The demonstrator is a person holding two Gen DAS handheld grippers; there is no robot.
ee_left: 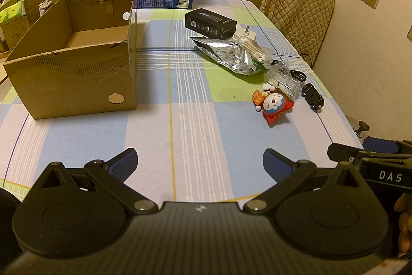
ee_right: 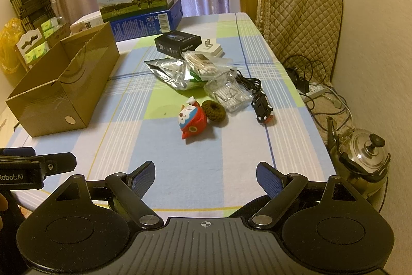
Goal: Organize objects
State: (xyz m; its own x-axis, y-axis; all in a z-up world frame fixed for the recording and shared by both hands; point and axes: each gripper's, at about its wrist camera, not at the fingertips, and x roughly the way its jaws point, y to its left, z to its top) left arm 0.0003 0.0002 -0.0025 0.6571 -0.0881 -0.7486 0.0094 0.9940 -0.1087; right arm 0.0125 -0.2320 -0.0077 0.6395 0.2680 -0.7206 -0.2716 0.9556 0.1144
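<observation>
Nothing picked up yet — both grippers are held wide apart and empty over the near edge of the table.

The left gripper and right gripper are spread with nothing between the pads, and the clutter is bunched on the right half of the cloth, well apart from the open cardboard box on the left. The red cat figurine is lying tipped over, its long axis angled toward the near-left, touching the brown hair scrunchie; it looks light, hard and a bit slick, so it's probably best pinched across the body. The scrunchie should squash easily. The toy car is pointed nose-toward the camera — a grip across its sides is suggested. The foil bag looks crinkly and slippery.
</observation>
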